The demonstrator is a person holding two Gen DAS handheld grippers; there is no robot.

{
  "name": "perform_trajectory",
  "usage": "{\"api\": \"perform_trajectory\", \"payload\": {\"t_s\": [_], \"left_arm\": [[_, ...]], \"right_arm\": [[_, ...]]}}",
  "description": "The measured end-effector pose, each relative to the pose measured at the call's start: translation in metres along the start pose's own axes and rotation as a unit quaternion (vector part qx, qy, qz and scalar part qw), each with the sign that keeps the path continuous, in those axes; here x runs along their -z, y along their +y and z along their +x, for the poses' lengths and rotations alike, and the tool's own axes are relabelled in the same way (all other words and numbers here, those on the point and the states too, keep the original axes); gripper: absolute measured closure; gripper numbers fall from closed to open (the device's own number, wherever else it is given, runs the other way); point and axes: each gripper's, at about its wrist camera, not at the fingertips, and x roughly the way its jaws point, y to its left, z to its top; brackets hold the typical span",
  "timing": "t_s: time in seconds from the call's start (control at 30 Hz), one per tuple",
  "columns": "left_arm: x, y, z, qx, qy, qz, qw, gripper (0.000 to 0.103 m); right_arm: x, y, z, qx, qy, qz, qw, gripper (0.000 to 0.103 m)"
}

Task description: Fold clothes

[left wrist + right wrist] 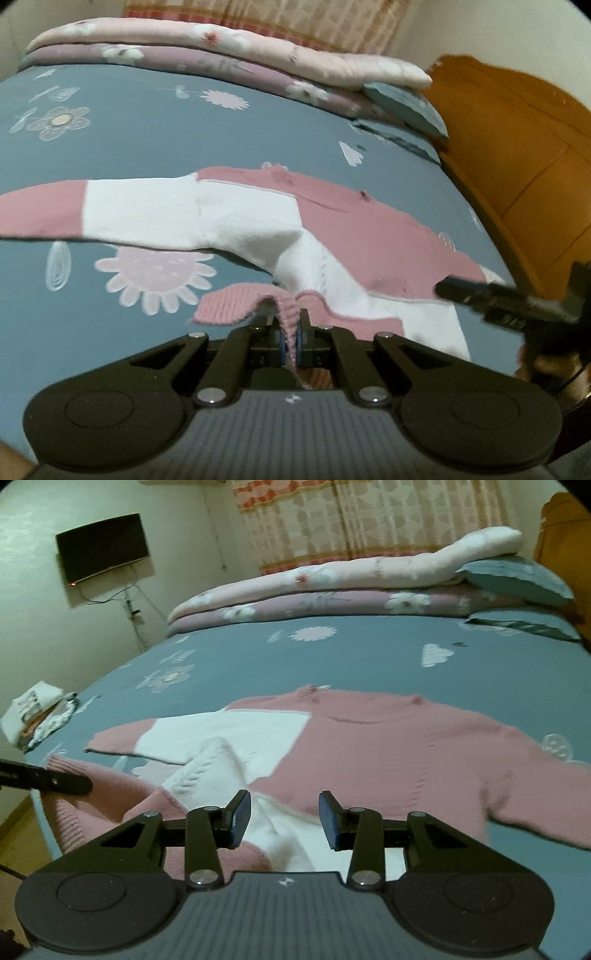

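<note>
The pink-and-white sweater (369, 746) lies spread across the near half of the bed (351, 653), its hem toward the near edge. The left gripper (290, 341) pinches the ribbed pink hem (236, 302) tight between its fingers, lifting a fold. The right gripper (284, 819) hovers over the sweater – fingers wide, holding nothing. Folded quilts (332, 587) lie along the far edge.

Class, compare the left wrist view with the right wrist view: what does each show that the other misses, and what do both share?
Only the left wrist view shows the left gripper shut on the sweater's pink ribbed hem. Only the right wrist view shows the wall-mounted screen, a small fabric bundle at the bed's edge, and the right gripper open above the sweater. Both show the sweater, floral bedsheet, stacked quilts and curtain.
</note>
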Motion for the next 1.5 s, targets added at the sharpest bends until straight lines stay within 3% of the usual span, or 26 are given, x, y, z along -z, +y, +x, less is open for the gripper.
{"api": "perform_trajectory", "payload": {"t_s": [0.13, 0.2, 0.37, 0.53, 0.67, 0.77, 0.83, 0.97, 1.07, 1.1, 1.2, 1.5], "left_arm": [[-0.005, 0.012, -0.007, 0.035, 0.0, -0.008, 0.9994, 0.1], [-0.014, 0.012, 0.006, 0.069, 0.0, 0.005, 0.9976, 0.1], [-0.035, 0.006, 0.045, 0.146, 0.002, 0.049, 0.9881, 0.099], [-0.044, -0.007, 0.097, 0.183, 0.019, 0.078, 0.9798, 0.098], [-0.034, -0.01, 0.114, 0.198, 0.023, 0.081, 0.9767, 0.098], [-0.025, -0.008, 0.112, 0.2, 0.02, 0.081, 0.9762, 0.098], [-0.018, -0.005, 0.107, 0.2, 0.016, 0.081, 0.9763, 0.098], [-0.01, 0.008, 0.084, 0.195, 0.005, 0.078, 0.9776, 0.099], [-0.004, 0.018, 0.064, 0.191, -0.008, 0.075, 0.9787, 0.099], [-0.001, 0.021, 0.057, 0.19, -0.012, 0.073, 0.9789, 0.099], [0.01, 0.03, 0.035, 0.181, -0.027, 0.074, 0.9803, 0.099], [0.037, 0.037, -0.047, 0.185, -0.096, 0.076, 0.9751, 0.099]], "right_arm": [[0.009, 0.027, -0.005, -0.007, -0.006, -0.005, 1.0, 0.058], [0.017, 0.039, -0.014, 0.0, -0.01, -0.008, 1.0, 0.058], [0.048, 0.059, -0.045, 0.047, -0.017, -0.005, 0.999, 0.052], [0.092, 0.068, -0.067, 0.1, -0.005, 0.014, 0.995, 0.051], [0.113, 0.074, -0.076, 0.105, -0.001, 0.025, 0.994, 0.048], [0.108, 0.083, -0.076, 0.092, -0.017, 0.014, 0.996, 0.034], [0.098, 0.093, -0.068, 0.082, -0.028, -0.007, 0.996, 0.029], [0.081, 0.124, -0.042, 0.059, -0.032, -0.074, 0.995, 0.028], [0.08, 0.153, -0.021, 0.072, -0.019, -0.147, 0.986, 0.029], [0.081, 0.162, -0.014, 0.081, -0.015, -0.176, 0.981, 0.034], [0.08, 0.174, -0.015, 0.068, -0.007, -0.203, 0.977, 0.096], [0.073, 0.194, -0.041, -0.01, 0.008, -0.229, 0.973, 0.096]]}}
